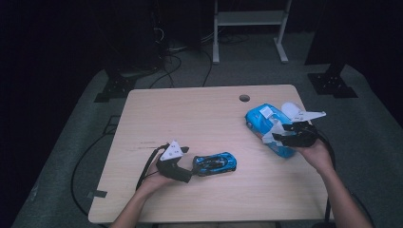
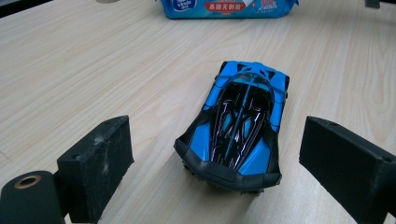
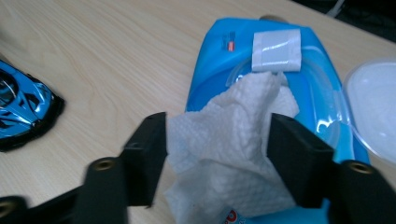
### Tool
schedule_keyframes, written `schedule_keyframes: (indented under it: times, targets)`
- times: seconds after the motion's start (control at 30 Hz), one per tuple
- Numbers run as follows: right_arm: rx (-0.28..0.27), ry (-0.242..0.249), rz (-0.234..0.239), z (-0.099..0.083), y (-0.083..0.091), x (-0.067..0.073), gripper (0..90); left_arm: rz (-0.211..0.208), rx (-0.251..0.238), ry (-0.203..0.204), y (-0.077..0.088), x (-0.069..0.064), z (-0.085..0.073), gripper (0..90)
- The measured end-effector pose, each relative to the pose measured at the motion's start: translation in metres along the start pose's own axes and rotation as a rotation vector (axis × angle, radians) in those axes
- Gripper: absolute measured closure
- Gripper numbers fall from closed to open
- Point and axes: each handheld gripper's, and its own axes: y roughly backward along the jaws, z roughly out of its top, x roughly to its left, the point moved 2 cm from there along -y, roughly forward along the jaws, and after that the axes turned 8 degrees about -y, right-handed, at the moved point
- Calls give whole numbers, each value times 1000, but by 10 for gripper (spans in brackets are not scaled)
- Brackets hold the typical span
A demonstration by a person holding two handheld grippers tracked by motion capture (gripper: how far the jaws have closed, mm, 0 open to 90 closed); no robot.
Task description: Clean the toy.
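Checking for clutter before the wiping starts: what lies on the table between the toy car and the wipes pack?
Nothing: the high view shows bare wood of the table between the toy car and the wipes pack; the left gripper view shows the same.

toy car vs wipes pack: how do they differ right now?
The toy car is rigid and glossy, blue with black; the wipes pack is a soft blue pouch with a white wipe pulled out. The car sits untouched between the open left gripper; the pack's wipe lies between the pads of the right gripper. The car lies toward the table's near side, the pack at its right edge. Both are mostly blue and rest on the table.
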Motion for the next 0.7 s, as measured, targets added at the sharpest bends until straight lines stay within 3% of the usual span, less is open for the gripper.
schedule_keyframes:
  times: [0.1,0.13,0.33,0.5,0.7]
  targets:
    - [23,5,-21,-1,-5,-1,611,-6,-11,7,0,1,1,88]
    - [23,5,-21,-1,-5,-1,611,1,-14,4,-1,1,2,88]
    - [16,-39,15,2,2,-8,826,-1,-11,-5,-1,0,1,76]
    - [-23,-15,22,15,16,-4,857,-3,-13,-9,-1,0,1,76]
    - [-93,1,65,40,38,5,861,-10,-28,-7,0,-2,1,76]
